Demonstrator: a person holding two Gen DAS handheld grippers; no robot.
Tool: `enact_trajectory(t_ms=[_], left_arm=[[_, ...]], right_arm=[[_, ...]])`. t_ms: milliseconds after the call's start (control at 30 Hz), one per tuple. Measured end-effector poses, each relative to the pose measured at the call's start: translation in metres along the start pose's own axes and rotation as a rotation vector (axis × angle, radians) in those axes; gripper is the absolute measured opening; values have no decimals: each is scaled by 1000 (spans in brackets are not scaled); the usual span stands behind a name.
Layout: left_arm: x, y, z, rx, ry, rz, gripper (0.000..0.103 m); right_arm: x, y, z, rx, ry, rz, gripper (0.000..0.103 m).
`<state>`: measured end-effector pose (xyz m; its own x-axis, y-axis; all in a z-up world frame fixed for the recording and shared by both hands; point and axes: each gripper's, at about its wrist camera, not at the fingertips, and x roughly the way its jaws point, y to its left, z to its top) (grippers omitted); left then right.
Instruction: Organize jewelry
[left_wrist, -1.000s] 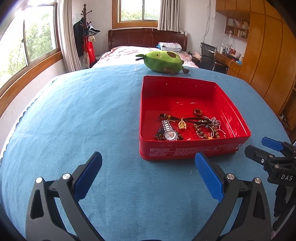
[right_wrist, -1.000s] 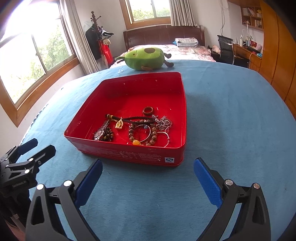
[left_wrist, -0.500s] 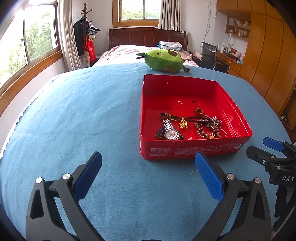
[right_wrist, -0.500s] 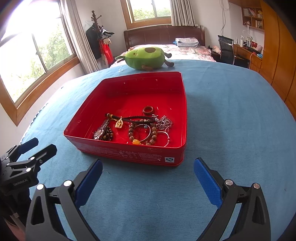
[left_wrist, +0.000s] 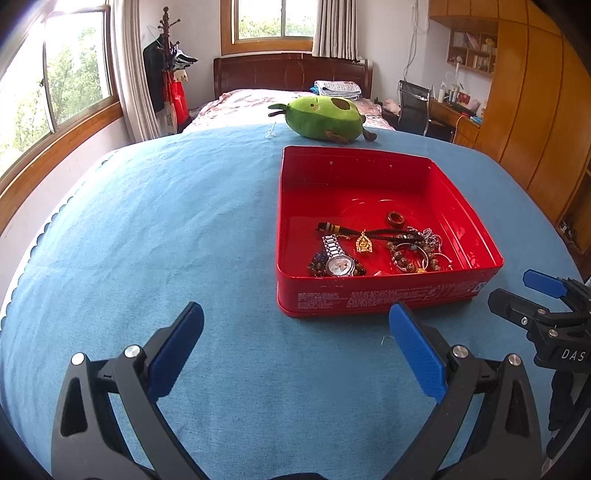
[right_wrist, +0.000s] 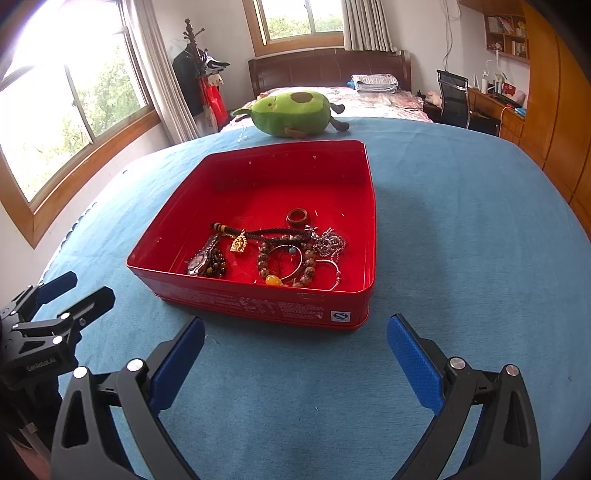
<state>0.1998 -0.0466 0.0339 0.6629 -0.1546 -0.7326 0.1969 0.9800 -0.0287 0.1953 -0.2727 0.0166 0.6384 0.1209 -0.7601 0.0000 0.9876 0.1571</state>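
Observation:
A red tin box (left_wrist: 384, 295) (right_wrist: 258, 299) stands on the blue cloth. In its near part lies a heap of jewelry: a silver watch (left_wrist: 338, 264) (right_wrist: 199, 260), a gold pendant (left_wrist: 364, 243) (right_wrist: 239, 243) on a black cord, a brown ring (left_wrist: 396, 219) (right_wrist: 297, 216), bead bracelets (right_wrist: 284, 264) and a silver chain (right_wrist: 328, 242). My left gripper (left_wrist: 295, 345) is open and empty, short of the box's near left corner. My right gripper (right_wrist: 295, 349) is open and empty, just before the box's near wall. Each gripper shows at the edge of the other's view.
A green avocado plush toy (left_wrist: 325, 118) (right_wrist: 291, 112) lies on the cloth behind the box. The blue cloth (left_wrist: 147, 221) stretches wide to the left of the box and to its right (right_wrist: 480, 240). A bed, a window and wooden cupboards stand beyond.
Both grippers have shifted only slightly; the box sits a touch higher in the left wrist view. The jewelry has not moved, and both stay open.

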Motion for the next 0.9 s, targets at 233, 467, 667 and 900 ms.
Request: enact_trajectory(t_ms=[233, 467, 667, 900], left_arm=[[0, 0, 0, -1, 3, 0, 100], [0, 0, 0, -2, 2, 0, 100], [4, 0, -1, -4, 5, 7, 100], [7, 0, -1, -1, 8, 14, 100]], right_arm=[[1, 0, 0, -3, 4, 1, 99], [3, 0, -2, -2, 6, 0, 99], [3, 0, -1, -2, 6, 1, 99], [3, 1, -1, -2, 5, 0, 99]])
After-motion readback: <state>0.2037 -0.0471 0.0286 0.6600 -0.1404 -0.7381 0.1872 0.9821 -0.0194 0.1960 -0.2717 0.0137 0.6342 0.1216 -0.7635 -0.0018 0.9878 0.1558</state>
